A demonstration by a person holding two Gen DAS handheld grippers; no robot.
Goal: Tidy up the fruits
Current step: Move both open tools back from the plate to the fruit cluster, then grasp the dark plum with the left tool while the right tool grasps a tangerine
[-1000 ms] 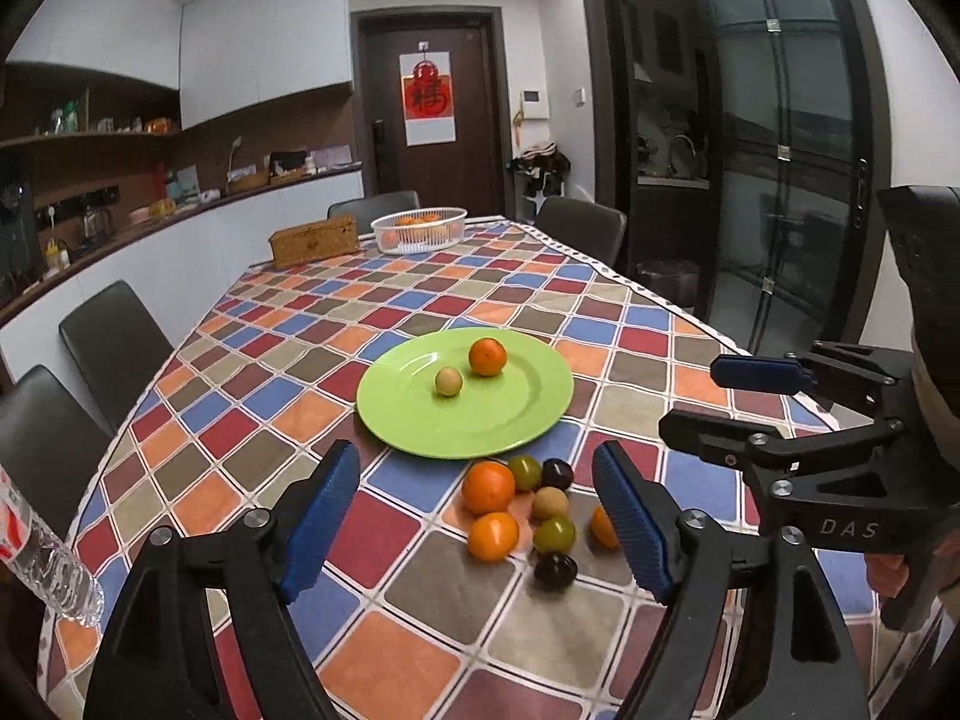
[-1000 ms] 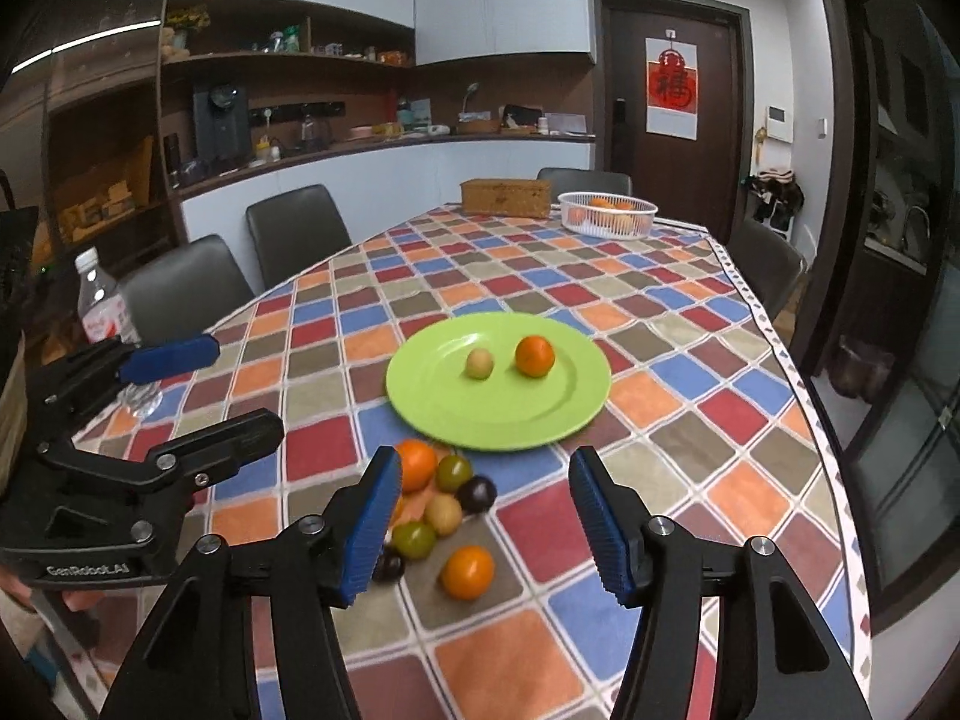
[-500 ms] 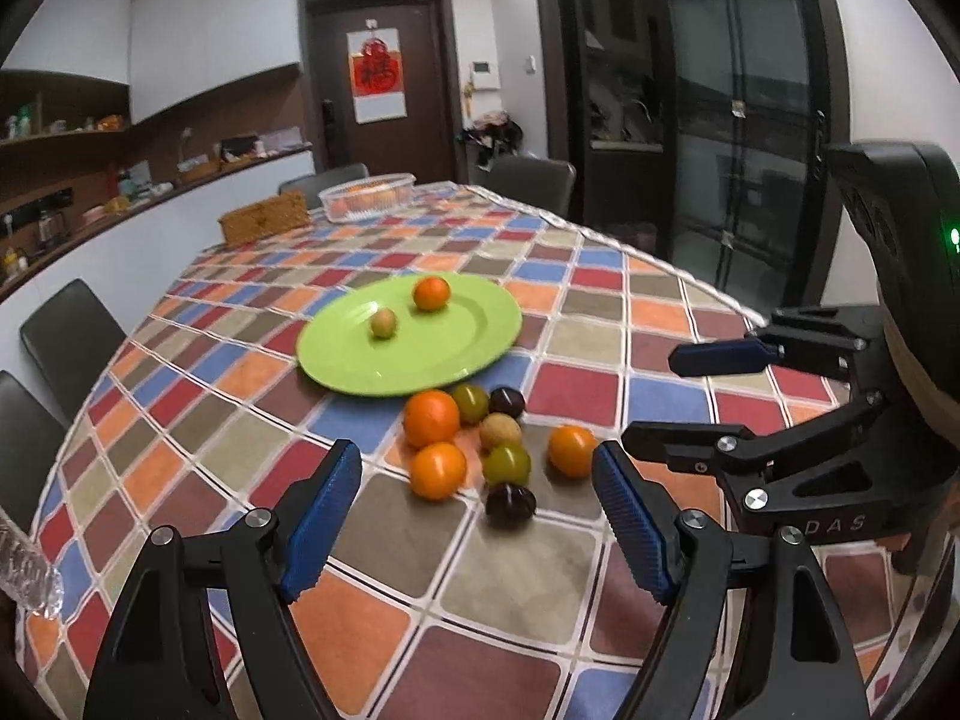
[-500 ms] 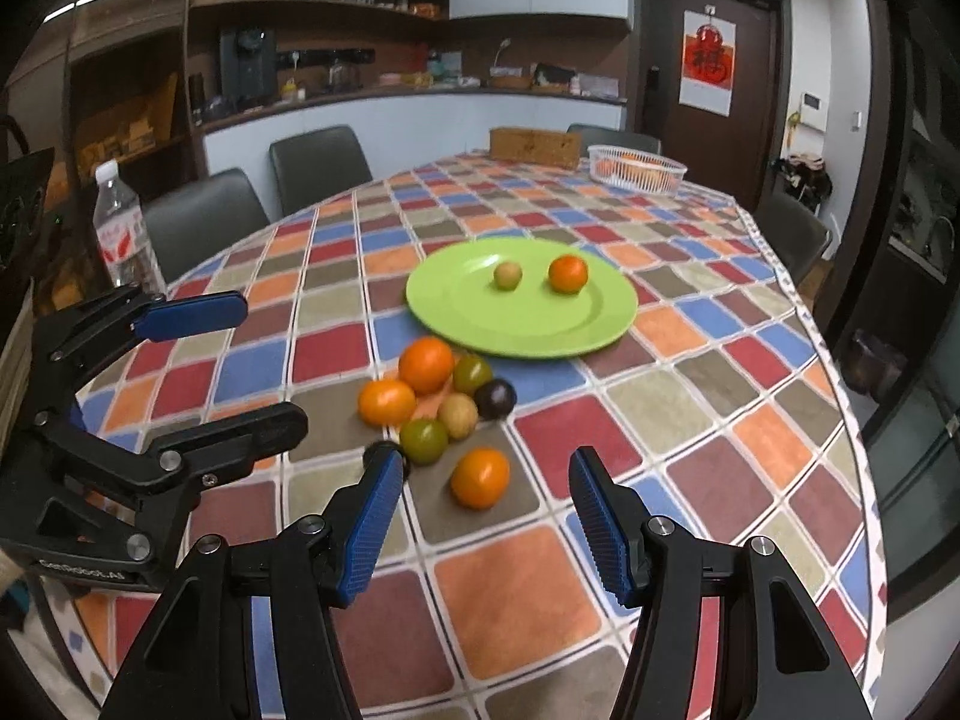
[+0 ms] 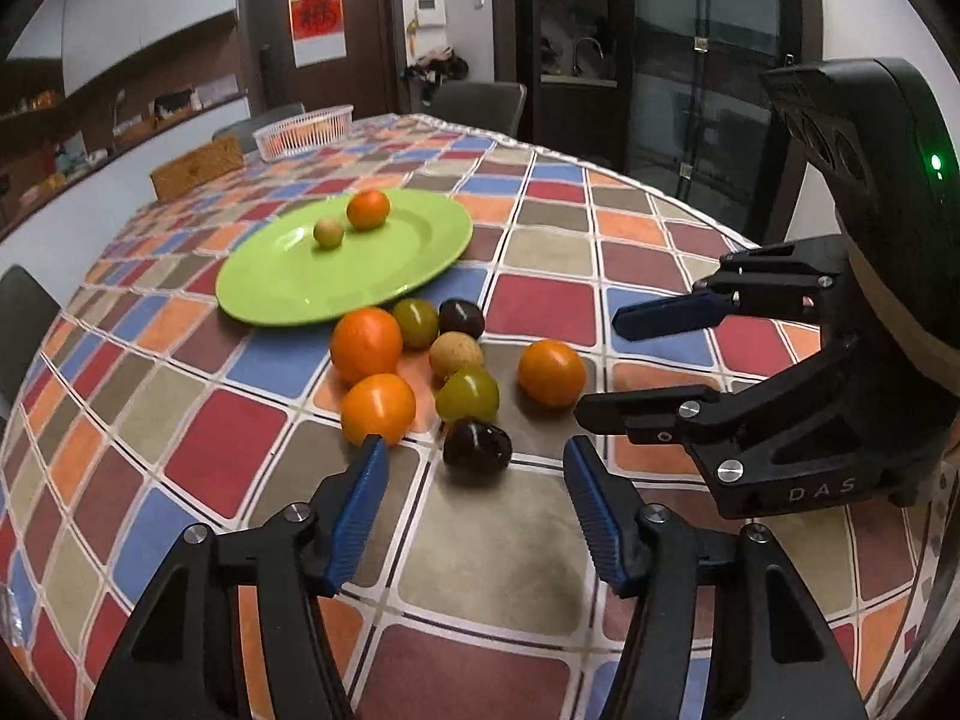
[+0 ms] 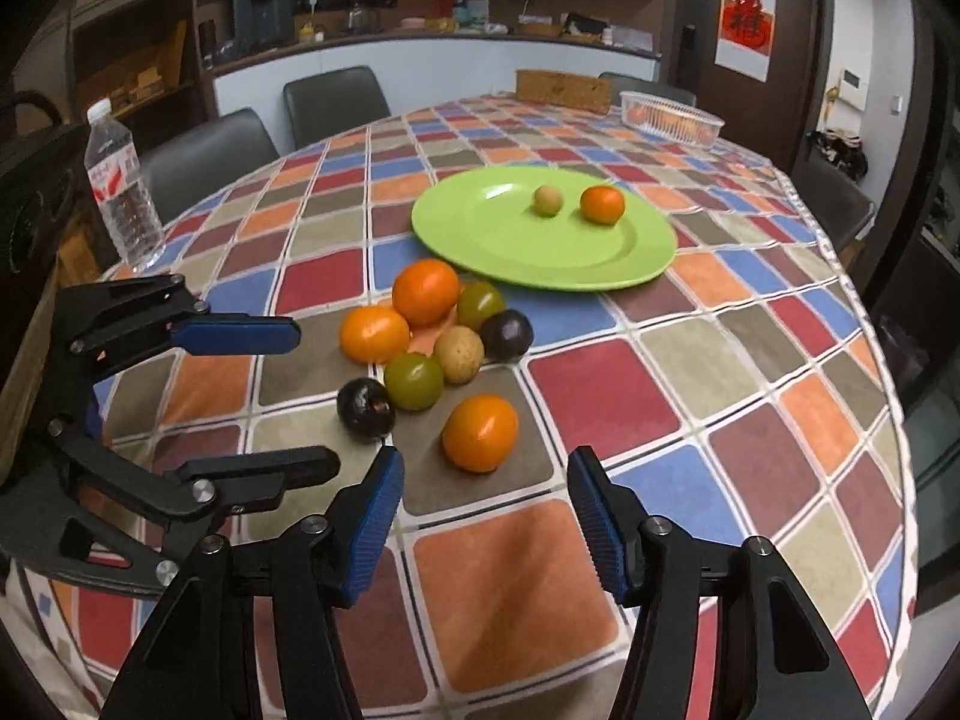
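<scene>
A cluster of loose fruit lies on the checkered tablecloth in front of a green plate [image 5: 288,288], which holds a small tan fruit [image 5: 328,233] and an orange [image 5: 368,209]. My left gripper [image 5: 474,456] hovers low with a dark plum [image 5: 476,444] just beyond its fingertips. Its jaws are closing and the pads touch nothing. My right gripper [image 6: 486,462] points at a lone orange [image 6: 480,432] just ahead of its tips. Its jaws are closing too, with nothing pressed between them. Each gripper shows in the other's view: right gripper [image 5: 600,366], left gripper [image 6: 312,396].
Two more oranges [image 5: 366,343], green fruits [image 5: 467,393], a tan fruit [image 5: 456,353] and a second plum [image 6: 507,333] crowd together. A water bottle [image 6: 123,186] stands at the left table edge. A white basket [image 6: 672,114] and a wooden box [image 6: 564,90] sit at the far end, with chairs around.
Both grippers have sunk toward the fruit cluster and tipped further down. The jaws of both stand narrower than before. The fruit has not moved.
</scene>
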